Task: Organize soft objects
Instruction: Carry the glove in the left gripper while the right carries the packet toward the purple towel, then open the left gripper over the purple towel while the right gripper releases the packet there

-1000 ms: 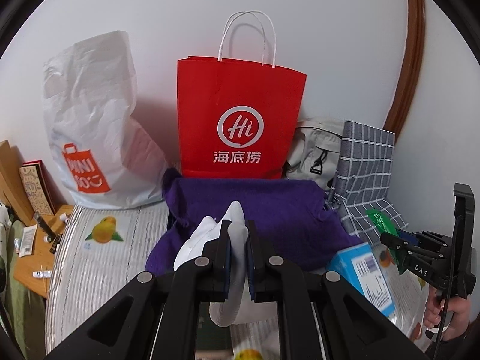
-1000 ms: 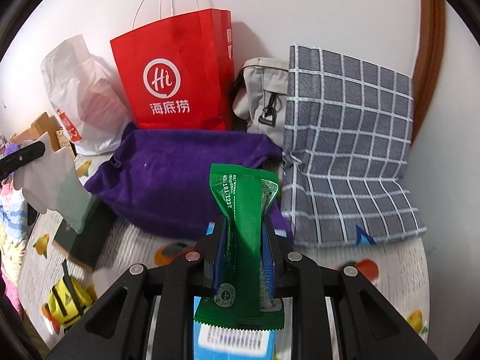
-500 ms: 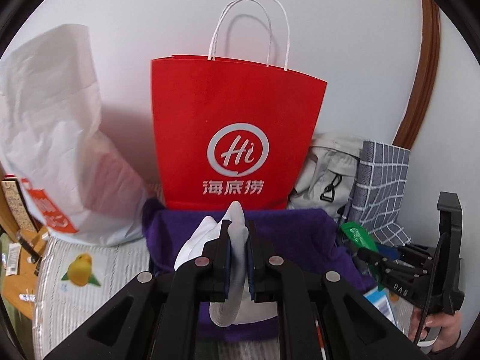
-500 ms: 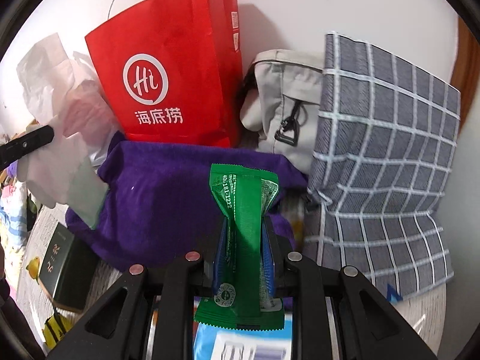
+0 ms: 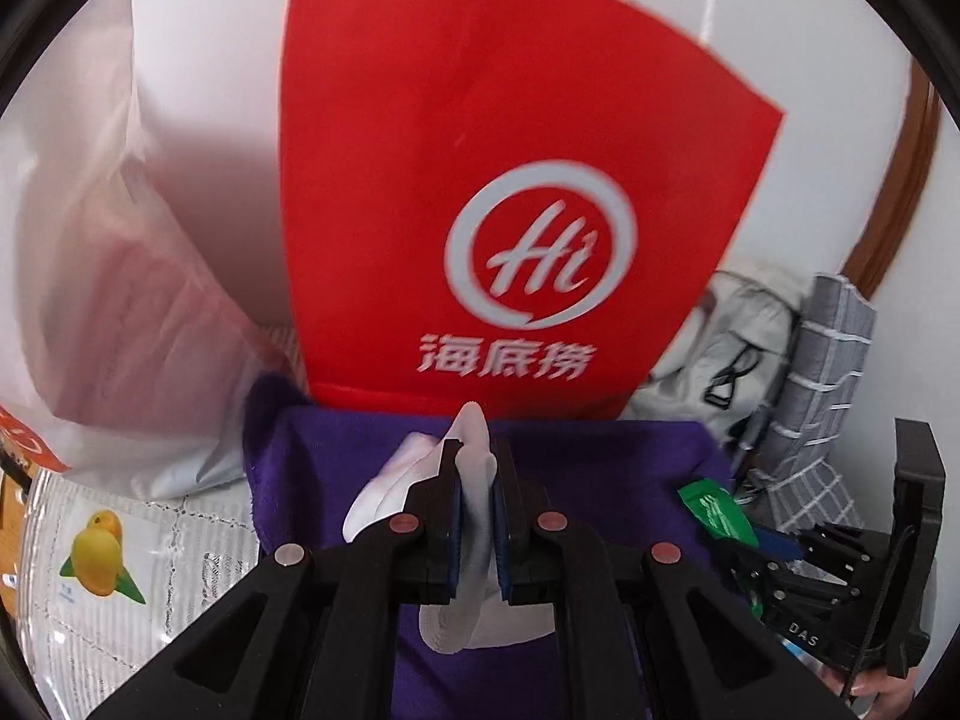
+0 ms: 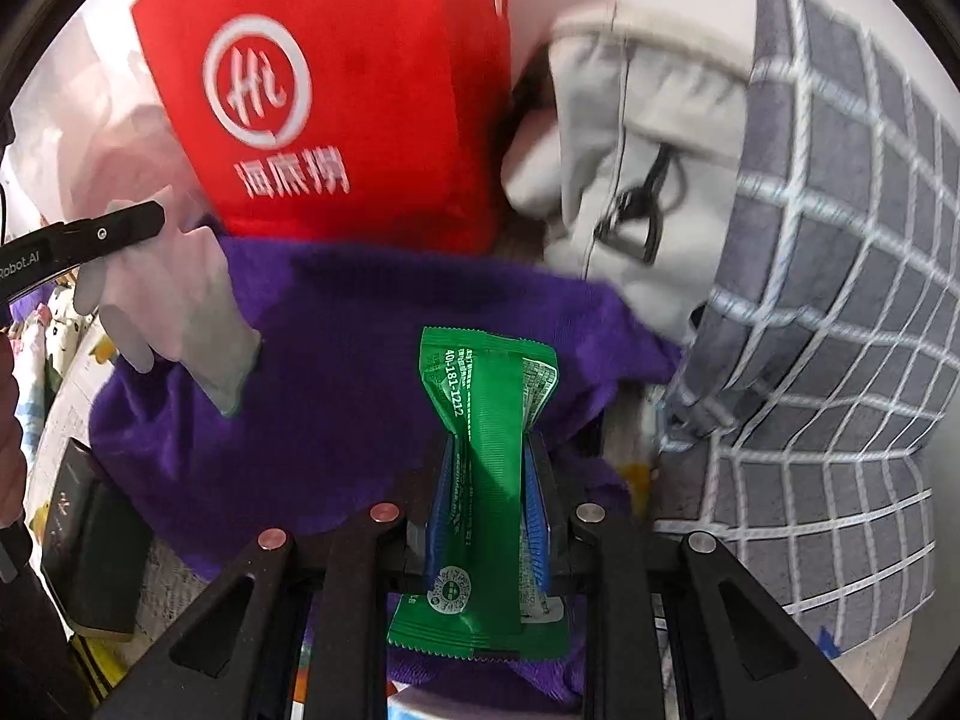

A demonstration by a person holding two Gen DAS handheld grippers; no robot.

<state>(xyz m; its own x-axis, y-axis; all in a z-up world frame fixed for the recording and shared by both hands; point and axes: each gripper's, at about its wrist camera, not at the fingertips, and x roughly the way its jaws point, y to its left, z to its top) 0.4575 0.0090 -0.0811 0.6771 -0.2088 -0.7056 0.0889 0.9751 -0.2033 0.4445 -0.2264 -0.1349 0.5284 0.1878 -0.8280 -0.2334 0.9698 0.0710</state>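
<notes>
Now the left gripper (image 5: 475, 495) clamps one white glove (image 5: 474, 468) above the one purple cloth (image 5: 600, 468). Beside it, the right gripper (image 6: 487, 480) pinches one green packet (image 6: 486, 420). Behind stand one red paper bag (image 5: 510, 180), one grey pouch (image 6: 630, 150) and one checked bag (image 6: 840, 300).

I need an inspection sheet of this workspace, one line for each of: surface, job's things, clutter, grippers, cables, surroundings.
Surface: fruit-print cover, partly hidden under a purple cloth.
Job's things: white glove clamped in the left gripper; green sachet clamped in the right gripper.
Clutter: red paper bag, white plastic bag, grey pouch and checked fabric bag along the wall; dark box at the left.
Grippers: both shut on their items, held above the purple cloth.
Cables: nothing seen for certain.
Surroundings: white wall with a brown wooden trim.
</notes>
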